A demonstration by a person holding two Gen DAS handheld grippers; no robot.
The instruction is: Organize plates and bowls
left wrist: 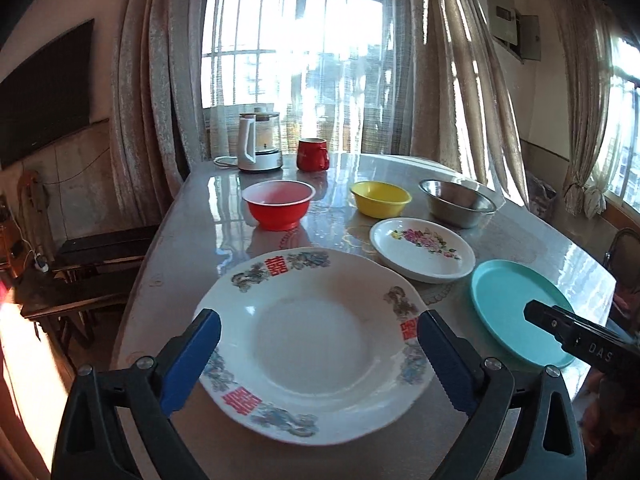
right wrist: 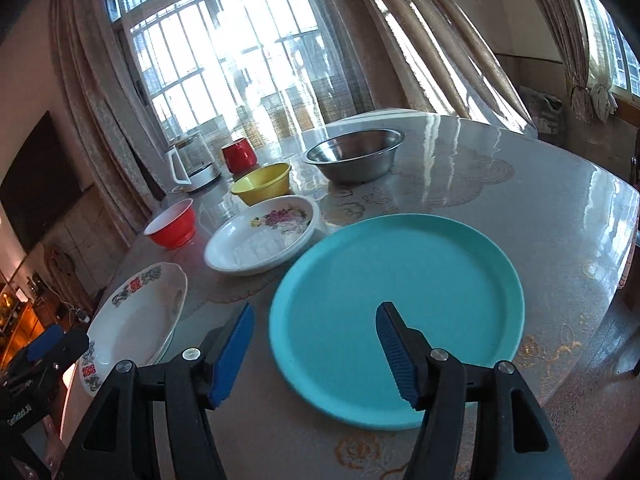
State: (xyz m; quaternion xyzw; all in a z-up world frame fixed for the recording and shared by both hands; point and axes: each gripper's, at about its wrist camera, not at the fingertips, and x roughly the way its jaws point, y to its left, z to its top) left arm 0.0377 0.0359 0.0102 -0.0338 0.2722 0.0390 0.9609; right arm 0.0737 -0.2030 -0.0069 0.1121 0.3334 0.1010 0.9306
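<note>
**Both grippers hanging open over 2 plates, nothing held**

The table (left wrist: 180, 240) is carrying 3 plates in a near row and 3 bowls behind them, all apart from one another. Largest first: the white plate with red characters (left wrist: 312, 340) is sitting at the near left edge; it is looking like ceramic, so likely heavy, stiff, glazed-slippery and chippable, best taken by its broad flat rim. The teal plate (right wrist: 400, 280) is lying near right; it is probably light plastic, forgiving, and its thin upturned lip is offering the pinch point. The flowered dish (right wrist: 264, 236) is sitting between and behind them, with the steel bowl (right wrist: 352, 156), yellow bowl (right wrist: 262, 184) and red bowl (right wrist: 172, 224) behind it; each bowl is offering its wall just under the rim.

The left gripper (left wrist: 320, 356) is tilting downward above the white plate, its blue pads spread wide and clear of the rim. The right gripper (right wrist: 316, 352) is angling down over the teal plate's near edge, jaws parted, gripping nothing.
</note>
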